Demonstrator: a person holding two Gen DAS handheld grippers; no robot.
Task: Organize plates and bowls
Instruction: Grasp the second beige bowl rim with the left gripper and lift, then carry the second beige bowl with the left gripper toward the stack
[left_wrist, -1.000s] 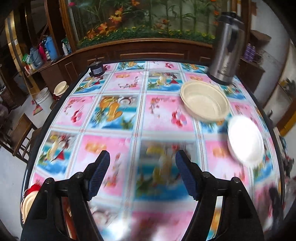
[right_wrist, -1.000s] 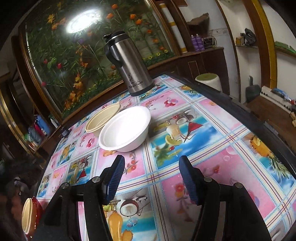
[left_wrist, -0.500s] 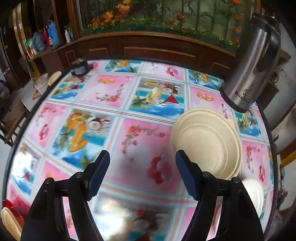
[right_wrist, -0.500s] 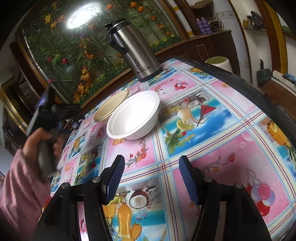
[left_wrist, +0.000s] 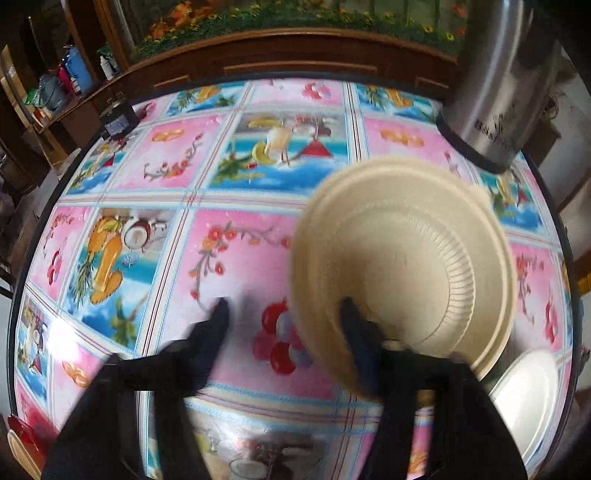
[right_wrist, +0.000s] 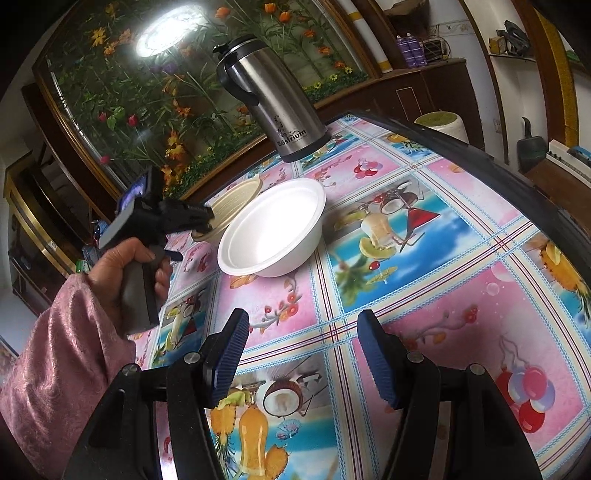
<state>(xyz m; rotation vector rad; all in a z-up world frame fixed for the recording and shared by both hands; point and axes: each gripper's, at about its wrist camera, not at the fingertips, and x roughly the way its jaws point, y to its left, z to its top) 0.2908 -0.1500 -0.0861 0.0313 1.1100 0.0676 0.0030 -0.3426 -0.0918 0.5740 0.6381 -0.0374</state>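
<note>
Closing our left gripper (left_wrist: 282, 314) jaws across the beige plate (left_wrist: 402, 258) rim, we are holding our right gripper (right_wrist: 303, 354) jaws apart, empty, above the desk (right_wrist: 461, 266).

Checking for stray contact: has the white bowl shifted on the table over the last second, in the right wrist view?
No. The white bowl sits against the beige plate, below the steel flask, on the same pink squares of the tablecloth as before.
</note>
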